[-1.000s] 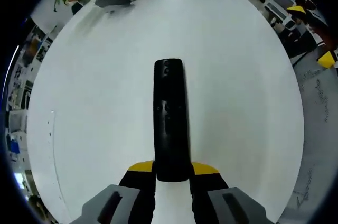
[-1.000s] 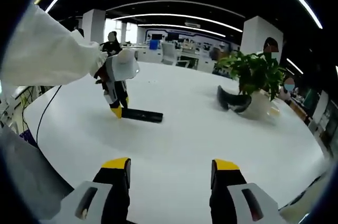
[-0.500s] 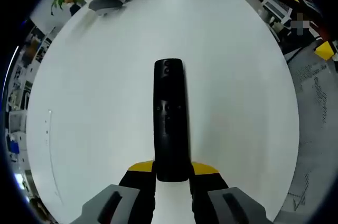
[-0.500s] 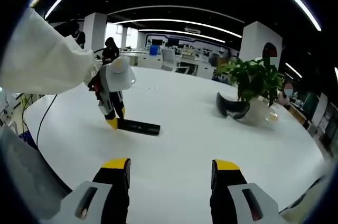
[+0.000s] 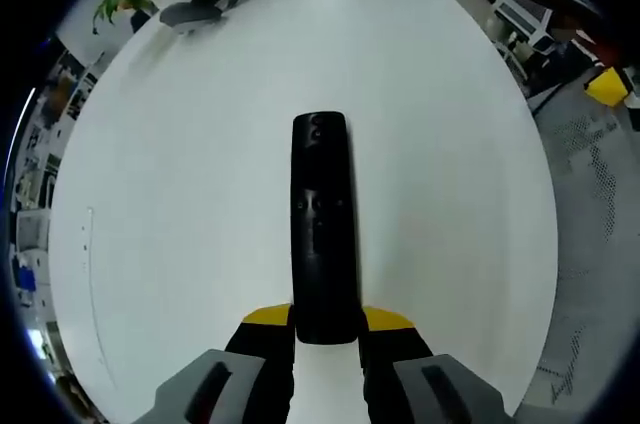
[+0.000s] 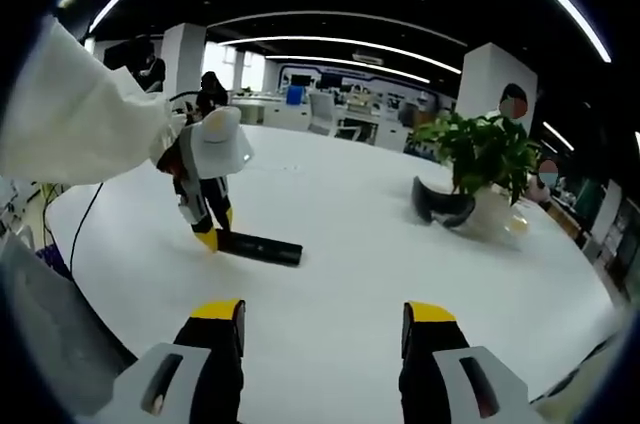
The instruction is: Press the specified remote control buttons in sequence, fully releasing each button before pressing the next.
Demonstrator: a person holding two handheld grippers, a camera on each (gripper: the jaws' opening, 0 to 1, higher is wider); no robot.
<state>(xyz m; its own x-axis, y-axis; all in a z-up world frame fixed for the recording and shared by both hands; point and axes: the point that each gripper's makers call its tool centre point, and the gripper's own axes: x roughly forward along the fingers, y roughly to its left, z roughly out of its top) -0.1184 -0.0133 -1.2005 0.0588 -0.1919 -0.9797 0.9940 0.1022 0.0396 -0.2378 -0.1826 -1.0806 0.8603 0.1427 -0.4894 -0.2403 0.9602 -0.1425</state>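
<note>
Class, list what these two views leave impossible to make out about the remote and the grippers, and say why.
- Remote control button markings: too small and dark in the left gripper view; in the right gripper view it is a far-off sliver.
- Remote's near end: hidden between the left gripper's jaws.
- Left gripper's tips in the right gripper view: too small to judge grip.
- Right gripper: bases cut off by the bottom edge.

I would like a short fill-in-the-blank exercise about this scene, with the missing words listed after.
1. The left tongs are shut on the near end of the black ____.
2. The right tongs are ____ and hold nothing.
3. The remote control lies flat on the ____ table.
4. A potted ____ stands on the table's far part.

Missing words: remote control; open; white; plant
</note>
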